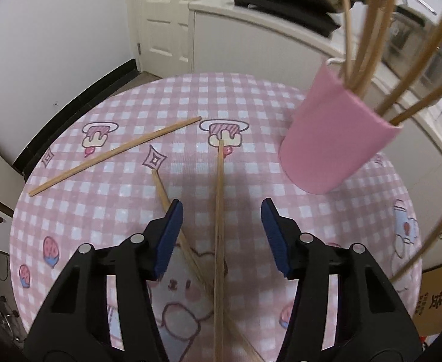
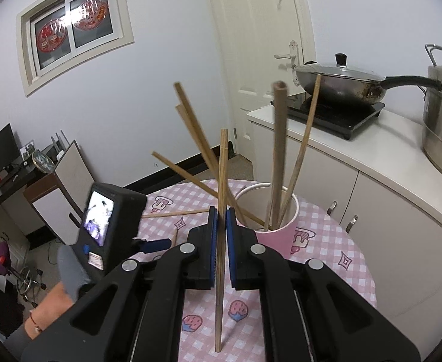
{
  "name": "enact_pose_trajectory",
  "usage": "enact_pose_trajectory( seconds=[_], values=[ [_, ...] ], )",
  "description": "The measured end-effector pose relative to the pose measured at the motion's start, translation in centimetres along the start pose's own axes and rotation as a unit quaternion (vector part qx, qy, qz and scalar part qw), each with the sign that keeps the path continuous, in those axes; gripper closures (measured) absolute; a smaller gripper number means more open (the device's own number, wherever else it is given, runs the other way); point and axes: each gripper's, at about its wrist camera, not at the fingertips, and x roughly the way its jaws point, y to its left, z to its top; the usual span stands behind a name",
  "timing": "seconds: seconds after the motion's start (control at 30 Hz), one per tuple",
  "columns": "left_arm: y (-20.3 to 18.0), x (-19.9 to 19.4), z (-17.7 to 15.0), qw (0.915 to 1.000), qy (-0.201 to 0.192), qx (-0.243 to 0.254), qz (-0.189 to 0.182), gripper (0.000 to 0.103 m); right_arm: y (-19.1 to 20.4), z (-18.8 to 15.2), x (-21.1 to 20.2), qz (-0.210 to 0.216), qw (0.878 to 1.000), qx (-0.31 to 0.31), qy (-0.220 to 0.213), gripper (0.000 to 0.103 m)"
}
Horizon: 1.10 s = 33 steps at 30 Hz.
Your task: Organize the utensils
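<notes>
The right claw (image 2: 220,229) is clenched on an upright chopstick (image 2: 221,181) beside the pink cup (image 2: 276,238), while the left claw (image 1: 221,235) hangs released over two chopsticks (image 1: 219,211) on the worktop (image 1: 85,211).

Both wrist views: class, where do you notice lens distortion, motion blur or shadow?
Left wrist view: fisheye bends the table edge and the chopsticks in the pink cup; soft shadow under the cup. Right wrist view: wall and counter curve; the person's handheld left unit is slightly motion-blurred.
</notes>
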Motion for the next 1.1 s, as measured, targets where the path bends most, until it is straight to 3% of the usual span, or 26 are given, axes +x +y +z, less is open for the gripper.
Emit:
enact_pose_trajectory(
  seconds=[0.1,0.17,0.2,0.27,0.33,0.47,0.7,1.1],
  values=[
    [-0.1,1.2,0.2,0.9999,0.008,0.005,0.011,0.053,-0.6,0.0,0.2,0.003,1.0,0.005,0.001,0.098],
    [0.0,2.2,0.3,0.9996,0.019,0.004,0.021,0.06,-1.0,0.1,0.4,0.006,1.0,0.008,0.001,0.098],
    [0.0,2.6,0.3,0.9994,0.024,0.004,0.023,0.069,-1.1,0.1,0.5,0.007,1.0,0.009,0.002,0.098],
    [0.0,3.0,0.3,0.9992,0.024,0.01,0.029,0.073,-1.3,0.2,0.6,0.008,1.0,0.01,0.003,0.098],
    [-0.2,3.0,0.4,0.9992,0.025,0.014,0.028,0.095,-1.4,0.3,0.5,0.01,1.0,0.011,0.003,0.098],
    [-0.1,1.8,0.4,0.9998,0.012,0.006,0.017,0.096,-1.3,0.3,0.2,0.011,1.0,0.012,0.002,0.098],
    [-0.2,-4.5,-0.1,0.9989,-0.047,0.004,-0.002,0.096,-0.6,0.3,-1.4,0.01,1.0,0.008,-0.006,0.098],
    [-2.6,-16.5,-1.6,0.9861,-0.164,0.017,-0.021,0.096,0.8,0.5,-4.9,0.005,1.0,-0.001,-0.025,0.098]
  ],
)
